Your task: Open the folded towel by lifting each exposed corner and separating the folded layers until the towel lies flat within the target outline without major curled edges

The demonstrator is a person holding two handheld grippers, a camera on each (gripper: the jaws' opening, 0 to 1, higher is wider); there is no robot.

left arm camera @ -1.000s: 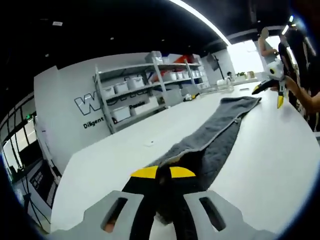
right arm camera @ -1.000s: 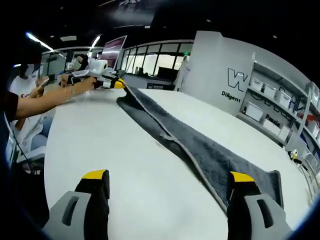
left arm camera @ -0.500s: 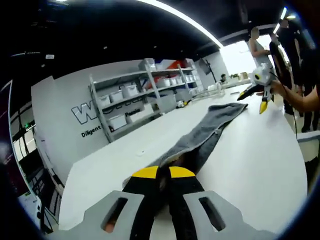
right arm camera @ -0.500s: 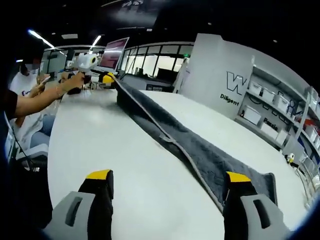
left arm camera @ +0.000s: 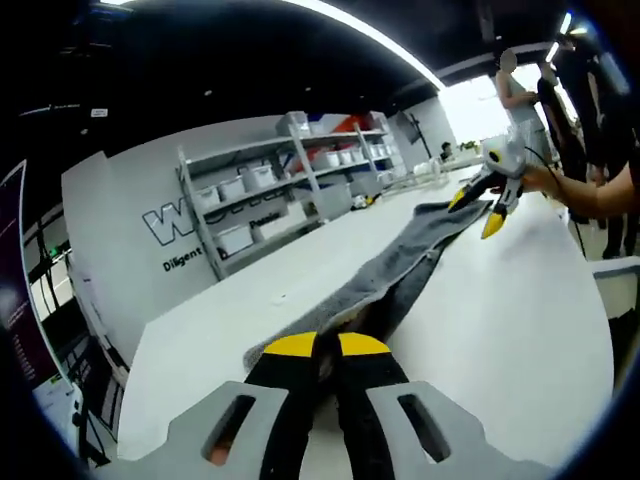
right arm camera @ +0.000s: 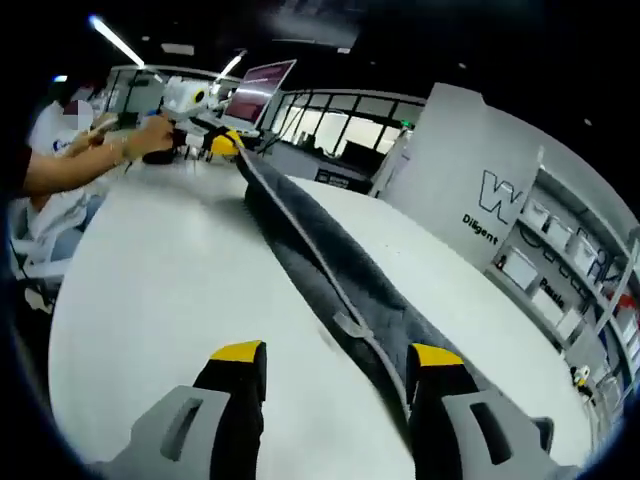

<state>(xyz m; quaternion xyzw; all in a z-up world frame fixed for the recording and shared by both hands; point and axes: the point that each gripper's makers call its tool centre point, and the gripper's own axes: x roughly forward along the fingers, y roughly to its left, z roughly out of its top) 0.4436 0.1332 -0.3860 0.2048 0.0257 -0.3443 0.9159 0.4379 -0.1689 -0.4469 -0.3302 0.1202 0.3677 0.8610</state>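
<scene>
Left gripper view: my left tool is pinching one end of the towel, jaws closed on the cloth, while the long grey strip is running away across the white surface to my right tool at the far end. In the right gripper view that right tool is standing about half open, straddling the towel's edge and gripping nothing yet. I am judging it best to close low on one corner layer only, then pull sideways evenly with both ends. Counting: one towel, two tools, one surface.
</scene>
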